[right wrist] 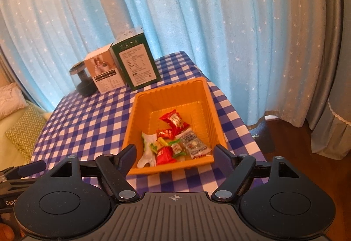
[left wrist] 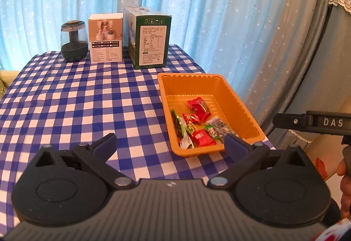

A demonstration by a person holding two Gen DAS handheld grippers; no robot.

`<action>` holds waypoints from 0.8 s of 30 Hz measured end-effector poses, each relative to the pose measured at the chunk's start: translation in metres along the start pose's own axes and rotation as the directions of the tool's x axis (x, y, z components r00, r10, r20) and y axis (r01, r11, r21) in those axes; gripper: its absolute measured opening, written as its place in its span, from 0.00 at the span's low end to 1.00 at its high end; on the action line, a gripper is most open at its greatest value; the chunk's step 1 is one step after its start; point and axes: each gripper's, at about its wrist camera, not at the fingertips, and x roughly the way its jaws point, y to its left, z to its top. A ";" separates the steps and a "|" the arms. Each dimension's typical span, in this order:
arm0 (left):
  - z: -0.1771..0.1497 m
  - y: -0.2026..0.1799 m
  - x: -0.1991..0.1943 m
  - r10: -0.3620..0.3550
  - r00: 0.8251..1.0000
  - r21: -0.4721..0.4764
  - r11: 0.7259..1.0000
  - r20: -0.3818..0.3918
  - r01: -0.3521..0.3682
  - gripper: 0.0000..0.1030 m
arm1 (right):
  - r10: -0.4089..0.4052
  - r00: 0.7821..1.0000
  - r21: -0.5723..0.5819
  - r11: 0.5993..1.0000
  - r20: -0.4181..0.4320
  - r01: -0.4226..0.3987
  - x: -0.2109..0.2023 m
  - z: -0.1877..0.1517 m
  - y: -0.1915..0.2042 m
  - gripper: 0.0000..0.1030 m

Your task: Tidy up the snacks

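— Orange plastic tray [left wrist: 239, 109], where does it sit from the left gripper [left wrist: 171, 142]?

— Ahead of it and off to its right side, on the blue-and-white checked cloth [left wrist: 76, 105] over the worktop. The right-hand finger of that gripper overlaps the tray's near rim in the left wrist view; I cannot tell whether they touch.

— And the snacks [left wrist: 197, 122]?

— All inside the tray, heaped toward its near end: red wrappers, a green one, a white one, a silvery printed packet. From the right gripper [right wrist: 173, 153] the tray lies straight ahead, its near wall showing between the two fingers.

— What are the grippers carrying?

— Nothing. The left one is spread to its widest with only cloth showing between the fingers. The right one is spread wide too, and no wrapper sits between its pads.

— Anything beyond the tray?

— Farther off, ahead and to the left of both grippers, a green box [left wrist: 150, 43] stands upright beside a white box [left wrist: 105, 38], and a dark glass-domed gadget [left wrist: 73, 41] stands left of that. A pale blue star-print curtain [left wrist: 219, 11] hangs behind them.

— Can each gripper see the other?

— Yes. The right gripper's black body juts in at the left wrist view's right edge, with a hand [left wrist: 345, 188] below it.
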 end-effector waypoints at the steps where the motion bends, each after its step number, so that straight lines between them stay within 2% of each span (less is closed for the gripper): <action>1: -0.002 0.001 -0.005 0.004 1.000 -0.005 1.000 0.004 -0.004 1.00 | 0.001 1.000 -0.007 1.000 -0.002 -0.001 -0.004 -0.003 0.003 0.76; 24: -0.047 0.010 -0.105 0.049 0.999 -0.070 0.996 0.000 -0.049 1.00 | -0.032 0.999 -0.087 0.996 0.014 0.033 -0.074 -0.069 0.036 0.78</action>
